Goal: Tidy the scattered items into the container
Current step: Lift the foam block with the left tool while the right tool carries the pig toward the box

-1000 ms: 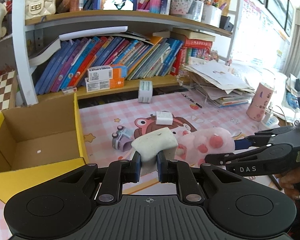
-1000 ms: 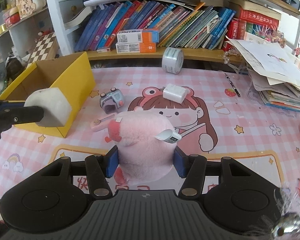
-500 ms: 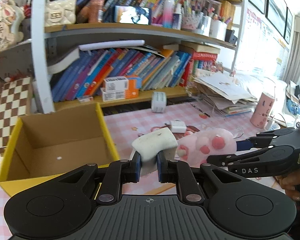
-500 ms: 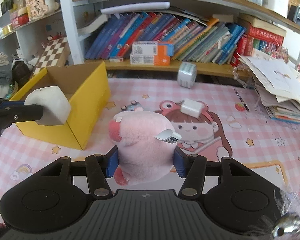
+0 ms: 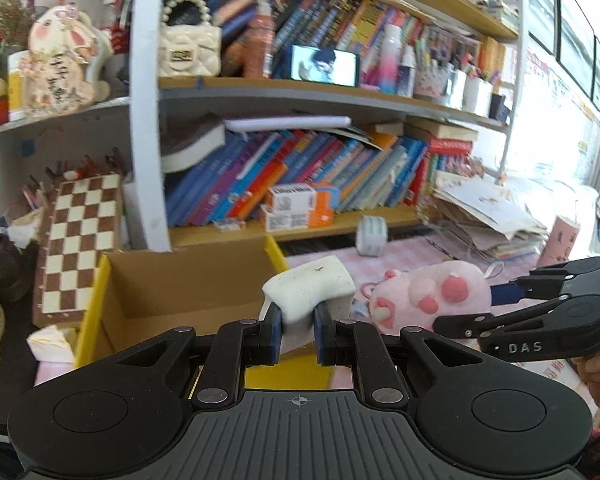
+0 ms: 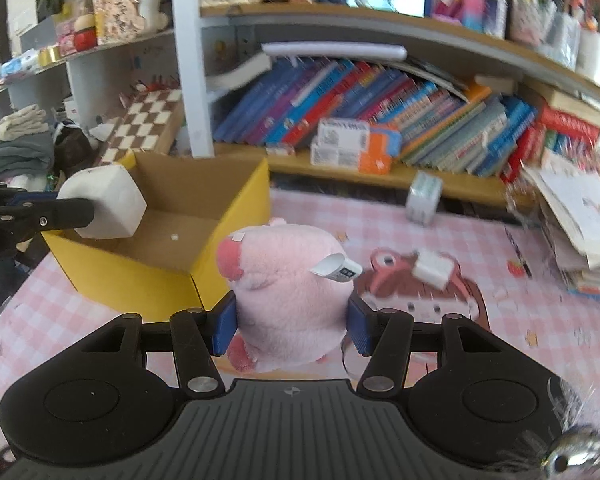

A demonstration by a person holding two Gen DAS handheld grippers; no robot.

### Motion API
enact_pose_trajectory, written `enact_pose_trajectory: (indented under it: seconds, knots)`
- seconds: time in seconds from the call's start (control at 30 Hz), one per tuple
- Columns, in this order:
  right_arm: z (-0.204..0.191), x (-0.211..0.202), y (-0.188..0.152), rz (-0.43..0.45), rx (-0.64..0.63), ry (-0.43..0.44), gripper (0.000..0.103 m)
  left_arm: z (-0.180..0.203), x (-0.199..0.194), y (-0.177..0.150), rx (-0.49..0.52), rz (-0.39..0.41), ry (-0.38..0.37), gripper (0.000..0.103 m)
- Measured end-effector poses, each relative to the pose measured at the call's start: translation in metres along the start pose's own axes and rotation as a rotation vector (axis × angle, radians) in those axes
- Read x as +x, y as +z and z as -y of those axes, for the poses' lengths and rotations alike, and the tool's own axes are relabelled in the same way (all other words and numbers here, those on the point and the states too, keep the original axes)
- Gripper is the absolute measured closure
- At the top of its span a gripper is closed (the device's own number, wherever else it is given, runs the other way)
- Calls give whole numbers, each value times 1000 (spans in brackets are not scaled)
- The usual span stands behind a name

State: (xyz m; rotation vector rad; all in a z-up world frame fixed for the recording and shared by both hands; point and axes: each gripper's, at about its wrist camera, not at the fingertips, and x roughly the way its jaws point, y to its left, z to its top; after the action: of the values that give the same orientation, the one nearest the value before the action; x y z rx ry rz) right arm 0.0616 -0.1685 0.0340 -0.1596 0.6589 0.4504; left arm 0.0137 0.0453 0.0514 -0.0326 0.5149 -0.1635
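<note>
Sponge [image 5: 307, 285], white and squashed; plush [image 6: 290, 280], pink, fluffy.

One yellow cardboard box [image 6: 236, 216], one white foam block [image 6: 108, 204], one pink plush toy [image 6: 288, 276], one small white charger [image 6: 434, 268] and one tape roll [image 6: 422, 196]. Two stacked orange-and-white cartons [image 6: 352, 146] sit on the shelf [image 6: 452, 184].
</note>
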Motion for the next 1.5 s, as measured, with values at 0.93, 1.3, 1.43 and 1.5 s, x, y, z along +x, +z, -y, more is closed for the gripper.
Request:
enact_pose_trajectory:
  seconds: [0.93, 1.3, 1.43, 1.5]
  knots:
    - [-64, 72, 70, 26, -200, 93, 50, -75, 38, 3, -111, 28, 104, 88]
    - [-75, 113, 76, -33, -231, 138, 50, -92, 67, -7, -147, -30, 129, 88]
    - [-79, 124, 73, -57, -244, 151, 50, -96, 74, -11, -154, -52, 133, 88]
    - [-81, 128, 71, -66, -255, 155, 50, -97, 77, -12, -158, -61, 133, 88]
